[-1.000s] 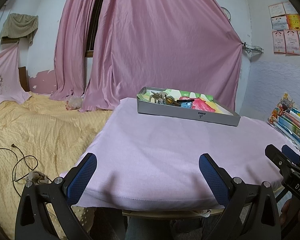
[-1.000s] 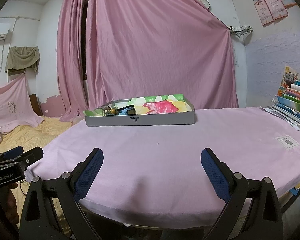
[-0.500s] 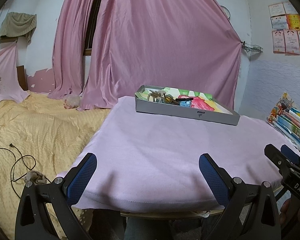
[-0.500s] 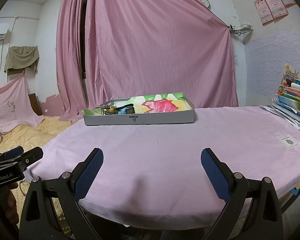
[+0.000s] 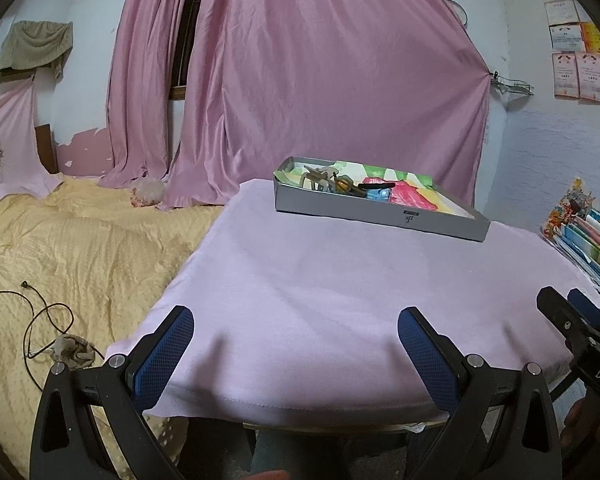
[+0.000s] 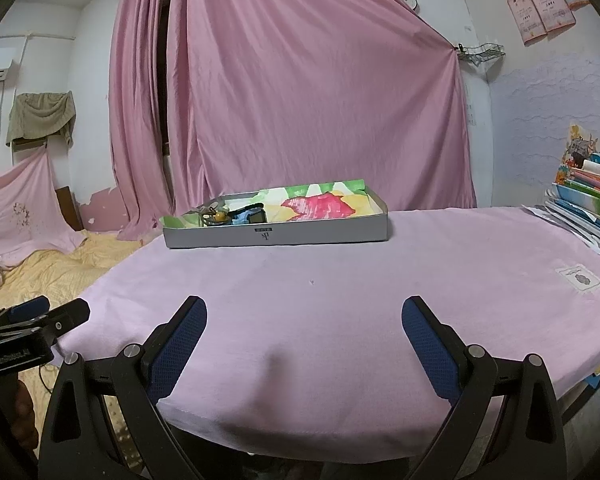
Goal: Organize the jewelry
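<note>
A: Where does the jewelry sit relative to each gripper?

B: It lies in a shallow grey tray (image 5: 380,212) at the far side of the bench (image 5: 340,280), which is draped in a pink cloth. The left gripper (image 5: 296,344) hovers at the near edge, fingers spread wide with nothing between them. The tray is well ahead of it and a little to its right. The right gripper (image 6: 304,332) is likewise wide open and empty at the near edge, with the tray (image 6: 276,236) well ahead and slightly to its left.

A: And the pieces themselves?

B: They are bunched at the tray's left end: a beige claw clip (image 5: 316,178), a brownish-yellow piece, a black clip and something blue (image 5: 378,194). The rest of the tray shows only colourful paper lining (image 6: 320,204).

A: What does one view give that the other lacks?

B: The left wrist view takes in the yellow bed (image 5: 68,248) with a black cable (image 5: 40,320) lying on it. The right wrist view shows a white label (image 6: 580,278) on the cloth and the air conditioner on the wall. Each view catches the other gripper at its edge, and both show the stack of books (image 6: 588,208) on the right.
</note>
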A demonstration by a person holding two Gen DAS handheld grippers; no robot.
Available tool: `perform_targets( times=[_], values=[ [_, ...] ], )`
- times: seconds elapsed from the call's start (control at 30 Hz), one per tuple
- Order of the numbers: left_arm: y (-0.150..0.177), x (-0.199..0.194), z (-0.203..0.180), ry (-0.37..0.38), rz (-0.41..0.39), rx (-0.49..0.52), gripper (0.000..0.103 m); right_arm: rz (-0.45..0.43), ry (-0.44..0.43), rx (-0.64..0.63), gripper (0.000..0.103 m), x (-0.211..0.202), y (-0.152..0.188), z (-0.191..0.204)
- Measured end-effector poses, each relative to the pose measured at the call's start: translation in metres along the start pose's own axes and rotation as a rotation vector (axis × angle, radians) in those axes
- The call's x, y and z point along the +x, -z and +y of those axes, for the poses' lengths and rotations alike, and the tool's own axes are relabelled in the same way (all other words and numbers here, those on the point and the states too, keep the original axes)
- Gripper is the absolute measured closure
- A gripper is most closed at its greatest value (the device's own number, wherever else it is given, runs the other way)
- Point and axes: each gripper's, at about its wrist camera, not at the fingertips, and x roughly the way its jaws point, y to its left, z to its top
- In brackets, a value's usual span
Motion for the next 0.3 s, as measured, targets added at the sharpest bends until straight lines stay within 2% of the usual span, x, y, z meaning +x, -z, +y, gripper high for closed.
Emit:
perform_targets(
  times=[0.3],
  values=[
    [-0.0026,0.0049,-0.0005,-0.004,0.01,0.005,0.001,0.015,-0.003,0.006,0.007,0.0068,0.0,-0.002]
  ],
)
